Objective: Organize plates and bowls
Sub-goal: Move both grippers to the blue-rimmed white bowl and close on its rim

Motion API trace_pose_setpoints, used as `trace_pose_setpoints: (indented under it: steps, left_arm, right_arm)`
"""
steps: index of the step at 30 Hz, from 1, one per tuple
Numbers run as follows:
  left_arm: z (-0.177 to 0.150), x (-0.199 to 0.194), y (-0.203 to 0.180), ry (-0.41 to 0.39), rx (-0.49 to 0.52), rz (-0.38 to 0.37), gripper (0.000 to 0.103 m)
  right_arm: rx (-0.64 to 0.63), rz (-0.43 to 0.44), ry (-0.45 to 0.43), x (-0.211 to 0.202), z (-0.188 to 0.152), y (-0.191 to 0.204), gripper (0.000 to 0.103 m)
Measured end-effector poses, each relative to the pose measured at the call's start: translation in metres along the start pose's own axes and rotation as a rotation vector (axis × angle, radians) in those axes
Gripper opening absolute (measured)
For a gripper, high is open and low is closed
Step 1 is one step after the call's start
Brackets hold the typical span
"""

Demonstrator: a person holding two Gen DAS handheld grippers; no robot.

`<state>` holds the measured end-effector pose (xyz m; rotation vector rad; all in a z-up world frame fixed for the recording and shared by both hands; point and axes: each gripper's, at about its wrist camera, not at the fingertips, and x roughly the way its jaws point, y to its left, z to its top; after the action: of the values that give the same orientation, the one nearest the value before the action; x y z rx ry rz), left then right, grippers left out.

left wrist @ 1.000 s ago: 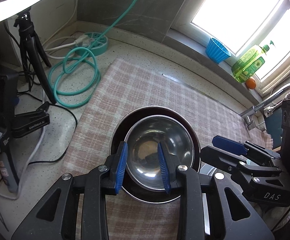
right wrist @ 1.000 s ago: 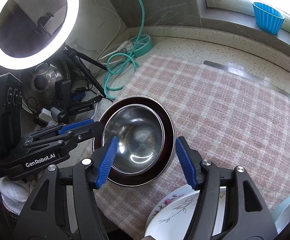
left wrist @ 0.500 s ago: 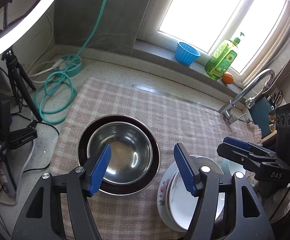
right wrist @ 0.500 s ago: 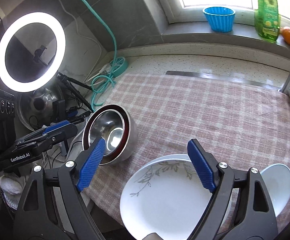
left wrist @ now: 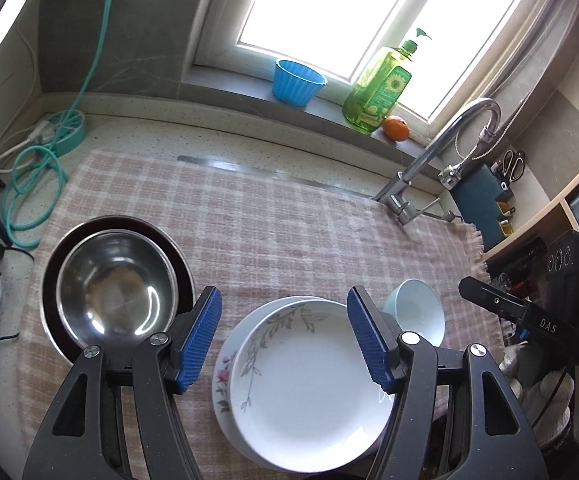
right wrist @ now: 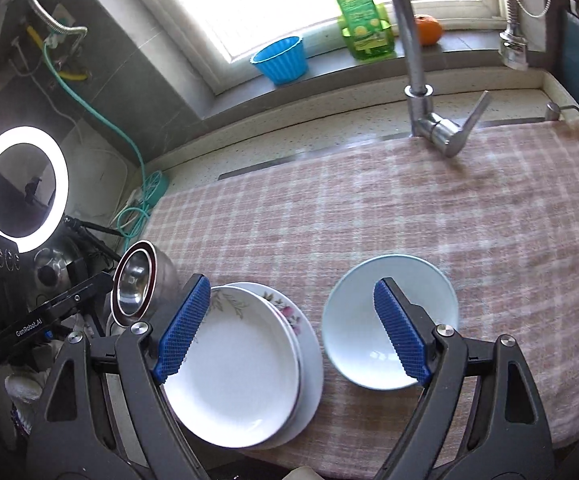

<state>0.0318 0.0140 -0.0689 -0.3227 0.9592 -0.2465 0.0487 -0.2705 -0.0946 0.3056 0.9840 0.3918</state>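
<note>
A kitchen worktop (left wrist: 137,136) is lying under a pink checked cloth (left wrist: 289,232), likely cushioning the crockery. At the near left, a steel bowl (left wrist: 117,288) is nesting inside a larger dark-rimmed bowl (left wrist: 51,280), saving space. In the near middle, white plates (right wrist: 233,368) are sitting stacked, floral ones underneath. Just right of them, a pale blue bowl (right wrist: 389,320) is standing alone, apparently not yet sorted. The left claw (left wrist: 285,340) is hanging open and empty above the plate stack. The right claw (right wrist: 289,332) is gaping wide, holding nothing, above the gap between the plates and the blue bowl.
</note>
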Motion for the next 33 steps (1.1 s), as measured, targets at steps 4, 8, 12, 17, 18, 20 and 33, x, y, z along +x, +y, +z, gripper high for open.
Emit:
trace_pose_setpoints:
  steps: [4,8,12,17,18,20,33]
  left_arm:
    - [-0.001,0.016,-0.022,0.034,0.04,-0.029,0.065]
    - [-0.002,0.032,-0.044,0.062,0.079,-0.058,0.065]
    - [-0.006,0.052,-0.062,0.104,0.103,-0.09,0.065]
    - [-0.012,0.079,-0.083,0.168,0.122,-0.134,0.064]
    - [-0.013,0.083,-0.088,0.179,0.131,-0.139,0.062]
    - [-0.017,0.092,-0.097,0.198,0.151,-0.145,0.062]
    - [-0.03,0.143,-0.113,0.329,0.148,-0.146,0.025]
  right_arm:
    - [0.054,-0.041,-0.018,-0.012,-0.005,-0.031,0.086]
    - [0.111,-0.061,-0.019,-0.018,-0.01,-0.058,0.086]
    - [0.141,-0.073,-0.014,-0.02,-0.015,-0.076,0.086]
    - [0.16,-0.074,0.015,-0.014,-0.022,-0.094,0.078]
    - [0.163,-0.075,0.021,-0.012,-0.024,-0.097,0.076]
    - [0.172,-0.071,0.035,-0.008,-0.026,-0.102,0.072]
    - [0.18,-0.016,0.124,0.024,-0.034,-0.117,0.042]
